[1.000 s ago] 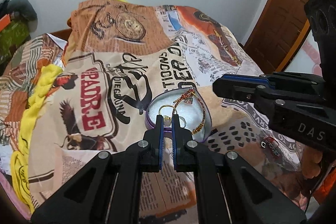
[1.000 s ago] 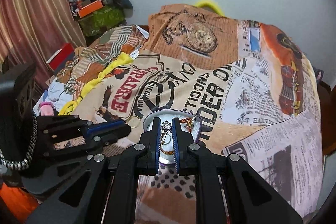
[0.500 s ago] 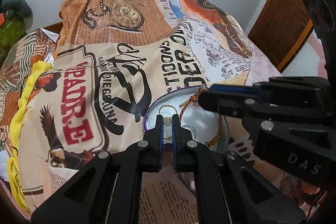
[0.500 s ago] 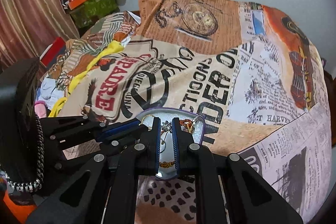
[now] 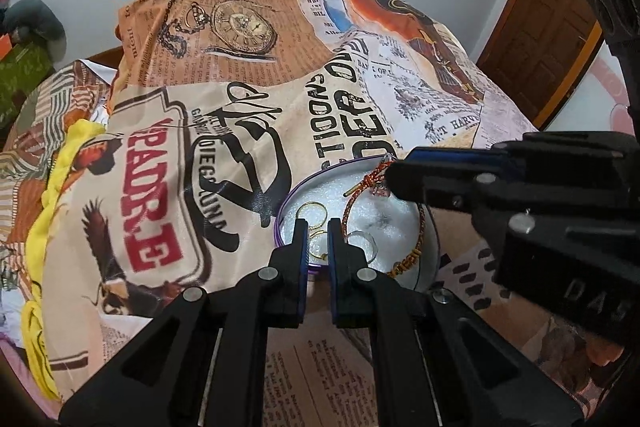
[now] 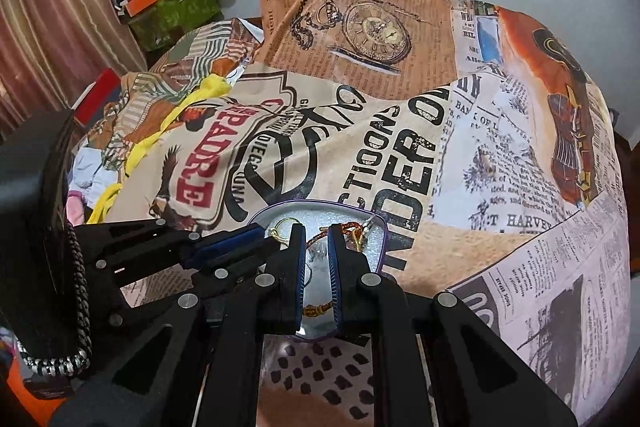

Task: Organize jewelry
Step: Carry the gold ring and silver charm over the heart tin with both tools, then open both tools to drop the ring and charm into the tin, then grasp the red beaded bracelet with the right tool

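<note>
A heart-shaped tray (image 5: 285,205) with a purple rim and white lining lies on the printed bedspread. In it are a red-and-gold braided bracelet (image 5: 421,239) and a clear ring (image 5: 362,243). My left gripper (image 5: 318,231) is shut on a gold hoop earring (image 5: 312,214), which sticks out past its tips just above the tray's left part. My right gripper (image 6: 316,239) is shut on a small silver piece (image 6: 316,254), low over the tray (image 6: 380,231). The right gripper (image 5: 390,179) comes in over the tray's far rim. The left gripper (image 6: 272,245) is beside the right one.
The bedspread (image 5: 248,155) is soft and wrinkled, with a yellow cloth (image 5: 60,183) along its left side. A wooden door (image 5: 560,19) stands at the right. Boxes and clothes (image 6: 160,3) are piled by the curtain at the far left.
Both grippers have sunk toward the tray, which now looks larger and closer. The right gripper has slid in over the tray's far side. Each keeps its piece.
</note>
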Demonstrator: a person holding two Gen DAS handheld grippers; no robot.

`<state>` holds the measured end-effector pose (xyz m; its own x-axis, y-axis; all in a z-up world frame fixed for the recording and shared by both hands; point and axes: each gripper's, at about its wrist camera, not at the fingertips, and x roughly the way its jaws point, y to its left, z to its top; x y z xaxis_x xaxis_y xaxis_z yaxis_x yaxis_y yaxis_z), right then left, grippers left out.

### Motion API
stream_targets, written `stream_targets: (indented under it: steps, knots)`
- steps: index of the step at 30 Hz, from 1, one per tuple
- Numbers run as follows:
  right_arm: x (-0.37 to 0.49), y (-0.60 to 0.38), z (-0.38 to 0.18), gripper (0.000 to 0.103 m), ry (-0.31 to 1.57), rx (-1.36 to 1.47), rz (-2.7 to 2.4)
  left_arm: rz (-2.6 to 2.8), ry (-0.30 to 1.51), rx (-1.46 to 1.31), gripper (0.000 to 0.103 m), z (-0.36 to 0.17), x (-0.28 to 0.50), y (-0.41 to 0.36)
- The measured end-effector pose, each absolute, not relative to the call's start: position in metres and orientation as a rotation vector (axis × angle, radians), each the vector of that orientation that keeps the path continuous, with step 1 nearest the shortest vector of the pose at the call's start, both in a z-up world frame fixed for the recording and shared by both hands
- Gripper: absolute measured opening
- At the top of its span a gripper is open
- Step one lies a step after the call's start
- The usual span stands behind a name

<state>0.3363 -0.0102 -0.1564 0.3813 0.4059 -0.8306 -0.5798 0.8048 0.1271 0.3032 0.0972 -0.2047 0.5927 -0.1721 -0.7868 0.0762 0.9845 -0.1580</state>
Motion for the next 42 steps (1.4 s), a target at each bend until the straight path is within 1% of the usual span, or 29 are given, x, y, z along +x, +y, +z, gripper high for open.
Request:
stream_targets:
  steps: [3, 5, 7, 22, 24, 25, 27, 32, 36, 38, 39, 42]
  knots:
    - [0.334, -0.014, -0.15, 0.014, 0.987, -0.188, 0.626, -0.139, 0.913, -0.117, 0.007, -0.196, 0.297, 0.099]
    - [0.33, -0.019, -0.143, 0.02, 0.969, -0.184, 0.617, -0.135, 0.9, -0.118, 0.009, -0.188, 0.291, 0.1]
    - [0.326, -0.021, -0.136, 0.022, 0.952, -0.185, 0.613, -0.131, 0.882, -0.117, 0.009, -0.178, 0.283, 0.101]
    - [0.269, -0.063, -0.072, 0.023, 0.788, -0.202, 0.576, -0.149, 0.754, -0.082, 0.01, -0.104, 0.222, 0.079]
    - [0.262, -0.07, -0.066, 0.023, 0.771, -0.204, 0.569, -0.157, 0.746, -0.08, 0.015, -0.099, 0.215, 0.074]
    - [0.258, -0.076, -0.064, 0.023, 0.763, -0.206, 0.566, -0.161, 0.74, -0.076, 0.019, -0.096, 0.212, 0.071]
    - [0.254, -0.084, -0.061, 0.023, 0.756, -0.205, 0.558, -0.168, 0.729, -0.063, 0.02, -0.092, 0.205, 0.063]
    - [0.248, -0.112, -0.063, 0.024, 0.759, -0.196, 0.513, -0.209, 0.737, -0.051, 0.02, -0.092, 0.196, 0.044]
    - [0.244, -0.132, -0.075, 0.025, 0.788, -0.185, 0.485, -0.236, 0.767, -0.036, 0.02, -0.102, 0.194, 0.026]
    - [0.243, -0.138, -0.083, 0.031, 0.803, -0.191, 0.474, -0.252, 0.787, -0.035, 0.02, -0.11, 0.194, 0.02]
    - [0.241, -0.143, -0.088, 0.032, 0.813, -0.195, 0.466, -0.261, 0.801, -0.033, 0.02, -0.115, 0.195, 0.016]
    - [0.241, -0.152, -0.104, 0.033, 0.854, -0.188, 0.462, -0.275, 0.837, -0.029, 0.02, -0.129, 0.197, 0.008]
